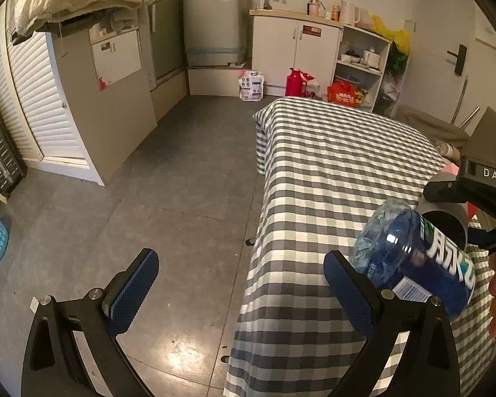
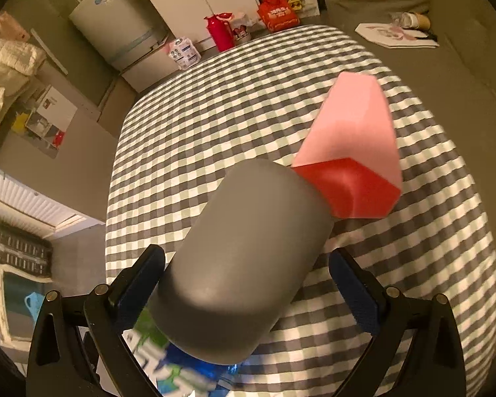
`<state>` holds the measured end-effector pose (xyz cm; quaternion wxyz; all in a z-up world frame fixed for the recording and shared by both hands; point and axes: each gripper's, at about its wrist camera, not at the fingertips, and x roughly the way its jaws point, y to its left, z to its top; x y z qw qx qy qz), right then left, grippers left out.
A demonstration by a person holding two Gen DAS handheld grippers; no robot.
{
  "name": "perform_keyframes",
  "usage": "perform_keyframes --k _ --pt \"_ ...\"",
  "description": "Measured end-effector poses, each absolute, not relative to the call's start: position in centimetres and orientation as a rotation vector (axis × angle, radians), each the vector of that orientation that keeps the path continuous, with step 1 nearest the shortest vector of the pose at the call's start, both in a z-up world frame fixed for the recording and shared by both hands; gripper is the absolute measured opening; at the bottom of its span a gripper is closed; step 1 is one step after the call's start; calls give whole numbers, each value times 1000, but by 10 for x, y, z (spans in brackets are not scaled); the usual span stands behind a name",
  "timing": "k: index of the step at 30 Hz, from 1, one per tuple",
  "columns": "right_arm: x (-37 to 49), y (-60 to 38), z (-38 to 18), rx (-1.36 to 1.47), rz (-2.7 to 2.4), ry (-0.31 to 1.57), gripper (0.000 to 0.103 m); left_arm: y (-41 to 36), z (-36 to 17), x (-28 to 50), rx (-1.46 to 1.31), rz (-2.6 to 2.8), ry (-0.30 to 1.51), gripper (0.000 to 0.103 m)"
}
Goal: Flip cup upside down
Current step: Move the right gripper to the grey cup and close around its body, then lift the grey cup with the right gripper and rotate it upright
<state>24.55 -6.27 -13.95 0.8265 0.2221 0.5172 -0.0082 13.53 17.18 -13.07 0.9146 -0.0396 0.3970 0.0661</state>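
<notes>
A grey cup (image 2: 244, 264) lies tilted between the fingers of my right gripper (image 2: 248, 287), its closed base toward the camera. The jaws stand wide and do not clearly press it. In the left wrist view the cup (image 1: 446, 221) shows at the right edge under the right gripper (image 1: 479, 195). A blue labelled bottle (image 1: 416, 261) lies on its side beside the cup; it also shows in the right wrist view (image 2: 188, 370). My left gripper (image 1: 241, 294) is open and empty, off the table's left edge, above the floor.
The checked tablecloth (image 1: 330, 172) covers the table. A pink and red block (image 2: 353, 152) stands just beyond the cup. The grey floor (image 1: 165, 182) lies left of the table; cabinets (image 1: 294, 49), a red thermos (image 1: 292, 82) and bags stand far off.
</notes>
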Motion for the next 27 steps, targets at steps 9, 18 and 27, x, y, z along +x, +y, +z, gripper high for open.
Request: perform_keyframes --k 9,18,27 --pt "232 -76 -138 571 73 1094 83 165 -128 125 -71 130 829 103" --pt "171 -98 -112 513 67 1086 72 151 -100 95 -65 129 800 103" --pt "82 -100 -120 431 65 1147 71 132 -93 59 -50 113 802 103"
